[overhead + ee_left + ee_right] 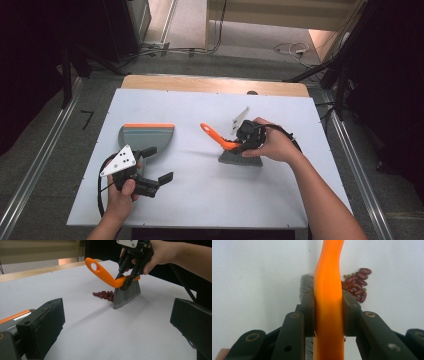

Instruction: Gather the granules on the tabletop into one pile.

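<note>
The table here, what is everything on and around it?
brush: one, orange handle, grey bristles, right of centre, bristles on the table
beans: a small heap, dark red with a few tiny green ones, against the bristles
dustpan: one, grey with orange edge, left side
table: one, white top, wooden far edge
cables: several, on the floor beyond
right gripper: black, clamped on the brush handle
left gripper: black, jaws apart, near the dustpan
</note>
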Action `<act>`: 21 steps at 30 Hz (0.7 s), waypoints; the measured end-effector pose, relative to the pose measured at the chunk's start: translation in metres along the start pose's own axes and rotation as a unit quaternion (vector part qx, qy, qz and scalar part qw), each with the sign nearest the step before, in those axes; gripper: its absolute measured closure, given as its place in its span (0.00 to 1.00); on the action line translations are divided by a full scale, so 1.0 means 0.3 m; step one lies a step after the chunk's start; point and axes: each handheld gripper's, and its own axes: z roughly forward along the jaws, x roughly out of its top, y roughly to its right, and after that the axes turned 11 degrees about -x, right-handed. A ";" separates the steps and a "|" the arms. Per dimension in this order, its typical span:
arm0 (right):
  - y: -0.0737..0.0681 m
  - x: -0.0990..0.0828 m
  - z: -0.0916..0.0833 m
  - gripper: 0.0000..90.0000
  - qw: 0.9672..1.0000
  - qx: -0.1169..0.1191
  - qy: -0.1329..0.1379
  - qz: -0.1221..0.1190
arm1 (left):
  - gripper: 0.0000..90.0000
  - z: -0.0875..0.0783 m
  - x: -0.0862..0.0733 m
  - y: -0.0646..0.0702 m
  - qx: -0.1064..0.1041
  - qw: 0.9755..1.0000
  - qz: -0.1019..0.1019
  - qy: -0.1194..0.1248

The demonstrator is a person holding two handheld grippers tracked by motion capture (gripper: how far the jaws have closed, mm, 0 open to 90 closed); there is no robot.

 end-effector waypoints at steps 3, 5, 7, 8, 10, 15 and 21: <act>0.009 0.004 0.003 0.75 1.000 -0.003 0.002 0.004 | 0.00 0.000 0.000 0.000 0.000 1.000 0.000 0.000; 0.016 0.006 0.005 0.75 1.000 -0.005 0.002 0.008 | 0.00 0.000 0.000 0.000 0.000 1.000 0.000 0.000; 0.024 0.008 0.008 0.75 1.000 -0.006 0.004 0.008 | 0.00 0.000 0.000 0.000 0.000 1.000 0.000 0.000; 0.026 0.008 0.010 0.75 1.000 -0.004 0.006 0.010 | 0.00 0.000 0.000 0.000 0.000 1.000 0.000 0.000; 0.030 0.010 0.012 0.75 1.000 -0.004 0.006 0.007 | 0.00 0.000 0.000 0.000 0.001 1.000 0.000 -0.001; 0.040 0.015 0.014 0.75 1.000 -0.010 0.007 0.012 | 0.00 0.001 -0.001 0.000 0.000 1.000 0.000 -0.001; 0.051 0.020 0.020 0.75 1.000 -0.016 0.010 0.019 | 0.00 0.001 -0.001 0.000 0.000 1.000 0.000 -0.001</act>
